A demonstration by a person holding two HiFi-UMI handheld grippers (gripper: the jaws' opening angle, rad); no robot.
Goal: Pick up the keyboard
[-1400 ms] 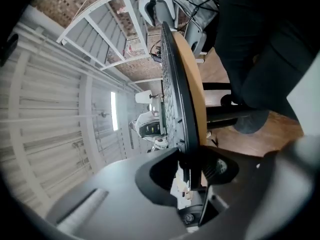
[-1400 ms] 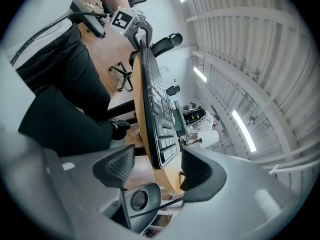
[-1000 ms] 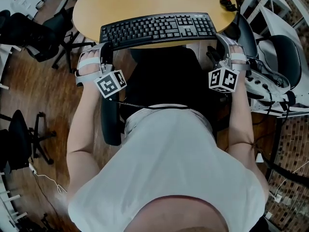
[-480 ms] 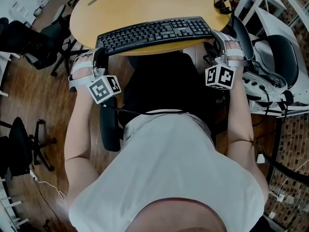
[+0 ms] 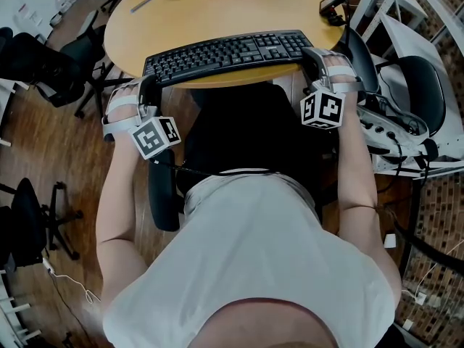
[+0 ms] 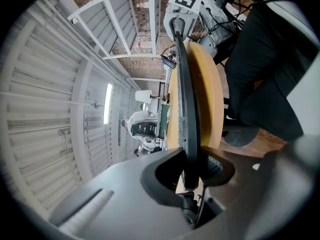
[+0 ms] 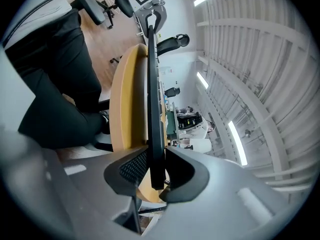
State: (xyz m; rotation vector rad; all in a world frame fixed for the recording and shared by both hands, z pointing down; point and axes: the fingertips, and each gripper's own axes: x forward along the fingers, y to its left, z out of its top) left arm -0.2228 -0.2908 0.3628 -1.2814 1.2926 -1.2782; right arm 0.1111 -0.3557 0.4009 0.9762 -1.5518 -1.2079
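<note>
At the table (image 5: pixel 217 13), left gripper (image 6: pixel 194 169) clamps the keyboard (image 5: pixel 225 53); right gripper (image 7: pixel 154 166) is closing jaws on it.

No word, brand or number can be read anywhere. The keyboard (image 5: pixel 228 51) keys carry pale legends, but they are too small to make out. The left cube (image 5: pixel 155 136) and the right cube (image 5: pixel 322 109) bear only black-and-white square marker patterns, with no letters or digits. Print in the room behind is too blurred to tell.
</note>
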